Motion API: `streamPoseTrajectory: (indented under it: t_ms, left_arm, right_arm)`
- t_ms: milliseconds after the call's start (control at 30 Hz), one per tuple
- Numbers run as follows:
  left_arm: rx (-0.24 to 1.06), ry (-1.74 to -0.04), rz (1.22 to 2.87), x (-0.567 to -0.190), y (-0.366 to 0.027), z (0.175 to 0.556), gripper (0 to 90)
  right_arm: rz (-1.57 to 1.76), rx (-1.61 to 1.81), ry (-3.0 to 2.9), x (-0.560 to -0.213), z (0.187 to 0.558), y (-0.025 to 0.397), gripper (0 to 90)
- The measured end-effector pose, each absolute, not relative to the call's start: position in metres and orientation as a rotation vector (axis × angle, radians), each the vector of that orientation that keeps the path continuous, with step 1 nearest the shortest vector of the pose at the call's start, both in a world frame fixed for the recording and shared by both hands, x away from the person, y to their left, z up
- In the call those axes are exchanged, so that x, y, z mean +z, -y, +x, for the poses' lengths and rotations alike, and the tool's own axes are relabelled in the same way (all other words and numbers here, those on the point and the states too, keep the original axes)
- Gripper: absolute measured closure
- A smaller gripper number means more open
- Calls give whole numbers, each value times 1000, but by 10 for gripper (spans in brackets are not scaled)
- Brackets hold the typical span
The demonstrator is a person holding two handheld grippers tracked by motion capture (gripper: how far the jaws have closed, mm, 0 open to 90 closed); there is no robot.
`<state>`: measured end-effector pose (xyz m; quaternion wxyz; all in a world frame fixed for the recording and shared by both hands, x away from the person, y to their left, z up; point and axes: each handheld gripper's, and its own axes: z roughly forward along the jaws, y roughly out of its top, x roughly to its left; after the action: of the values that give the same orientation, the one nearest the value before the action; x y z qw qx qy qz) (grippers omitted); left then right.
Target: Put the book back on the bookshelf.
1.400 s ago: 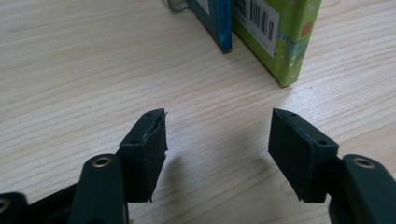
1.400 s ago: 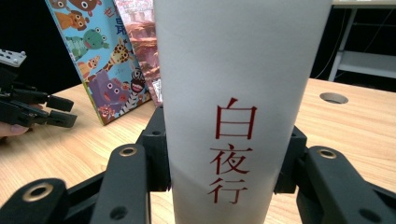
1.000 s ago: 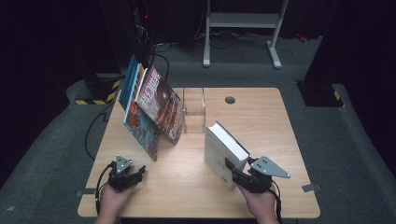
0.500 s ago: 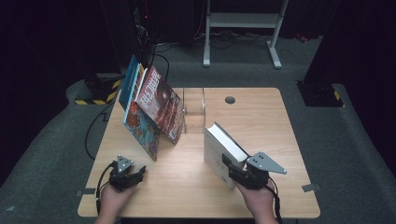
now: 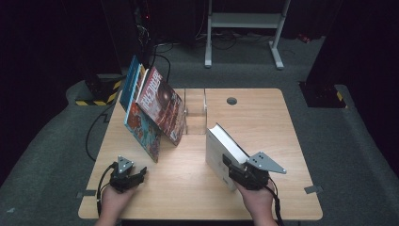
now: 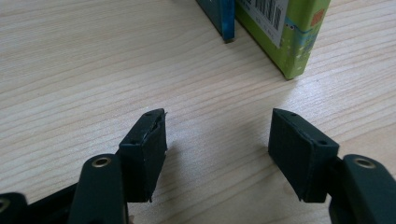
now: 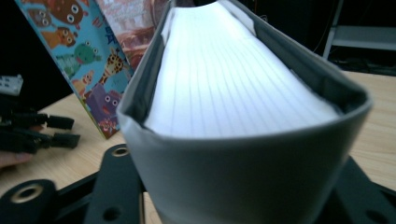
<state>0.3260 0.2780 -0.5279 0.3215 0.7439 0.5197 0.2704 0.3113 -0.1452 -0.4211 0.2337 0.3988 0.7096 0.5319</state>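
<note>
Between right gripper (image 5: 235,170) jaws: grey book (image 5: 222,149), clamped. Leaning books (image 5: 153,113) beyond left gripper (image 5: 137,174), jaws apart, bare table (image 5: 263,122) ahead.

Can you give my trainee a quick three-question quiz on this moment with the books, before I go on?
1. True or false: the right claw grips the thick grey book by its spine end.
2. What lies between the jaws of the left claw?
A. a blue book
B. bare table
C. a cable
3. Fill in: the row of picture books leans against a clear ____ near the table's middle.

Key:
1. True; the right gripper view has both jaws flanking the spine.
2. B; the jaws stand apart over the wooden table.
3. Bookend, as far as the high view lets one tell.
</note>
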Motion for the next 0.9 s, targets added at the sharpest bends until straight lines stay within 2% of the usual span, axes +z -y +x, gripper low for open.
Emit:
streamPoseTrajectory:
  t_ms: [433, 900]
  left_arm:
    - [699, -1378, 1944, -528, -278, 326, 374]
    - [692, -1377, 1941, -528, -278, 326, 379]
  right_arm:
    - [1047, 1365, -1940, -415, 310, 133, 544]
    - [1046, 1414, -1886, -393, 328, 120, 543]
